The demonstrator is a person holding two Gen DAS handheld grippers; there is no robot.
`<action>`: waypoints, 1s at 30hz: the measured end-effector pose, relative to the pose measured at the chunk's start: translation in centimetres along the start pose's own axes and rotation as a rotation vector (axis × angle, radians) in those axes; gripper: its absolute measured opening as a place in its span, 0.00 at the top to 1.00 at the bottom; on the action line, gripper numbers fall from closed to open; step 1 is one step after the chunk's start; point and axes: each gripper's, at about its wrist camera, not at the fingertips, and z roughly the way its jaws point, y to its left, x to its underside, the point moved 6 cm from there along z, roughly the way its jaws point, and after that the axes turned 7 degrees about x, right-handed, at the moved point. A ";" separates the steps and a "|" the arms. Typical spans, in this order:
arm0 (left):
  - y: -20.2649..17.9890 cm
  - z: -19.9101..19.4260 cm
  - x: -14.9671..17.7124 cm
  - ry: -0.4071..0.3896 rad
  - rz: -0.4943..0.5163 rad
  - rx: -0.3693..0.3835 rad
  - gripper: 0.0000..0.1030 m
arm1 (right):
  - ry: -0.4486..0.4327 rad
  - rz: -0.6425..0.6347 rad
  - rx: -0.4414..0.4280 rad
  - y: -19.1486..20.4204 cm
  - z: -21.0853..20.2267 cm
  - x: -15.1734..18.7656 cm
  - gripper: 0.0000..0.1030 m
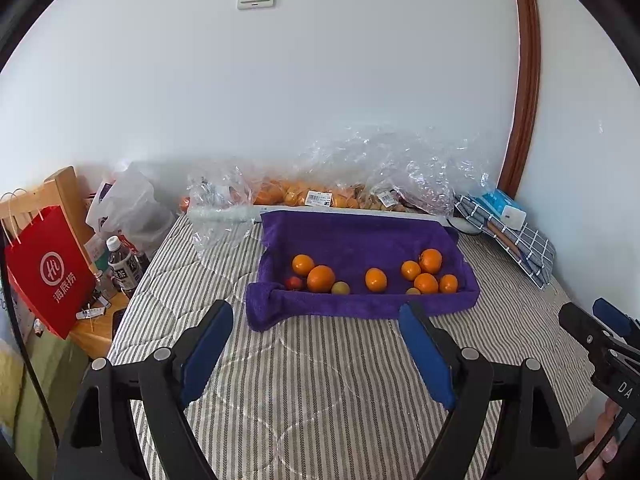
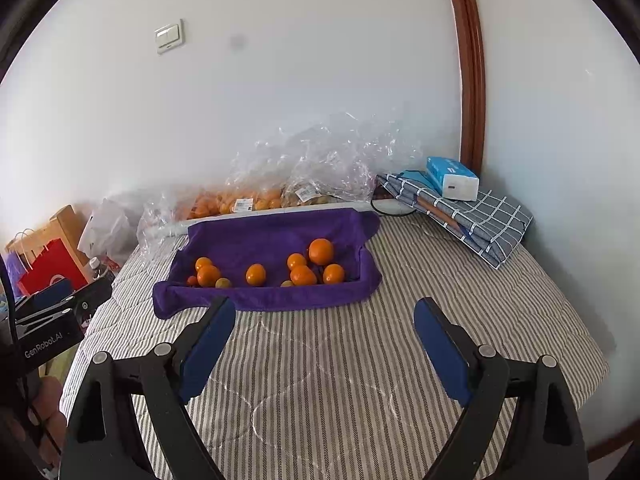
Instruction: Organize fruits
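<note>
We hold our left gripper [image 1: 316, 322] low in the frame, its blue padded fingers [image 1: 206, 354] spread wide apart with nothing between them. Our right gripper [image 2: 325, 320] is spread wide and bare too. Both hang over the grey striped bed cover [image 1: 320, 380]. In the middle of each view sits a soft purple towel tray [image 1: 360, 240] with round orange fruits [image 1: 321, 278] inside, plus one small red fruit [image 1: 295, 282] at its left end. Behind it, by the white wall, lie clear crinkly plastic bags [image 1: 380, 168] with more fruit. A red paper bag [image 1: 44, 272] stands at the far left.

Purple towel [image 1: 352, 240] on striped bed [image 1: 320, 380]
</note>
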 end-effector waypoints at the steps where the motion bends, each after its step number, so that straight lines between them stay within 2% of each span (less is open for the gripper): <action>1: 0.0 0.0 0.0 0.003 -0.002 0.002 0.18 | -0.002 -0.001 0.004 0.0 0.0 0.0 0.12; 30: 0.2 -0.2 0.0 -0.002 -0.004 0.003 0.18 | -0.011 0.020 0.010 -0.6 -0.6 -0.1 0.12</action>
